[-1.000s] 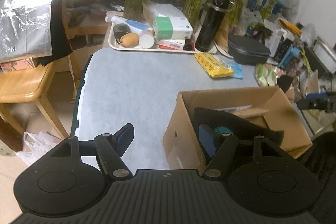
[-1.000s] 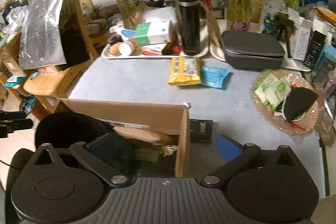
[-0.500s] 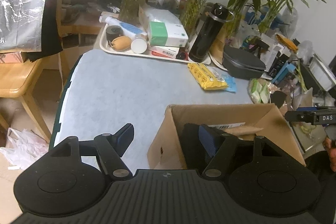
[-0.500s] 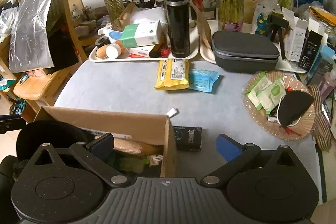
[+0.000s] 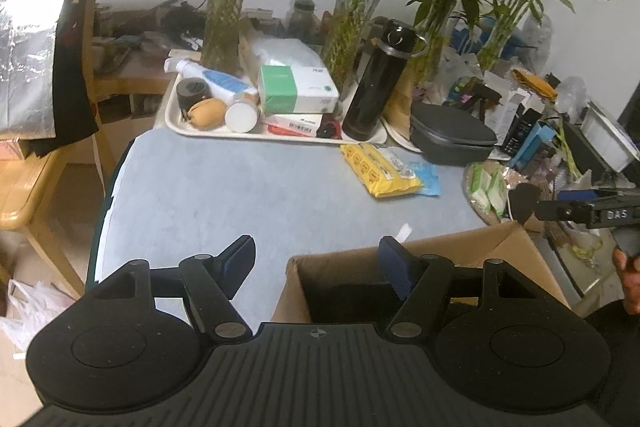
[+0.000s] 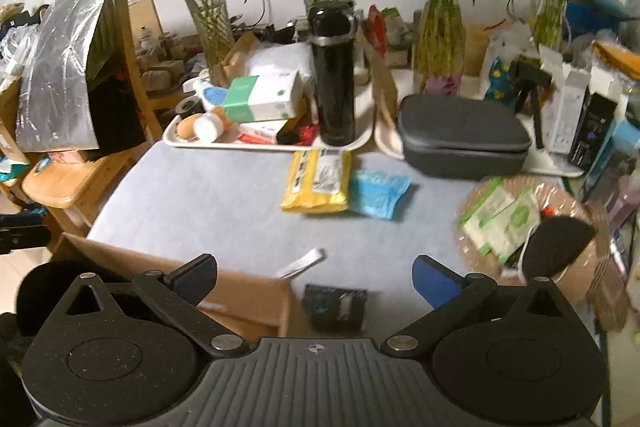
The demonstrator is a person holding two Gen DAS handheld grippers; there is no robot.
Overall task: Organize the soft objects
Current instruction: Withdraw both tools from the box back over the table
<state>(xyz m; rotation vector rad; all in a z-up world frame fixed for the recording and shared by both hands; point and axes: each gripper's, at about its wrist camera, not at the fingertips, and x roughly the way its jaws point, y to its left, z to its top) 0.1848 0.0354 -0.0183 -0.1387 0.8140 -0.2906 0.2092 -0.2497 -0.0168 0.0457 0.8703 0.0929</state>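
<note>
A brown cardboard box (image 5: 460,251) stands at the near edge of the blue-grey table; it also shows in the right wrist view (image 6: 240,297), its inside dark and mostly hidden behind the grippers. My left gripper (image 5: 316,259) is open and empty, above the box's left wall. My right gripper (image 6: 316,277) is open and empty, above the box's right corner. A yellow soft pack (image 6: 316,181) and a blue soft pack (image 6: 378,193) lie mid-table, far from both grippers. The yellow pack also shows in the left wrist view (image 5: 378,169).
A white tray (image 6: 264,145) with a black flask (image 6: 334,75), a green-white box and bottles stands at the back. A dark zip case (image 6: 460,137) sits back right. A woven plate (image 6: 520,219) with wipe packets is right. A small black box (image 6: 336,307) lies beside the carton. A wooden chair (image 5: 24,187) stands left.
Both grippers have drawn back and risen, so the box has slid lower in both views and its contents are now hidden. Both stay open.
</note>
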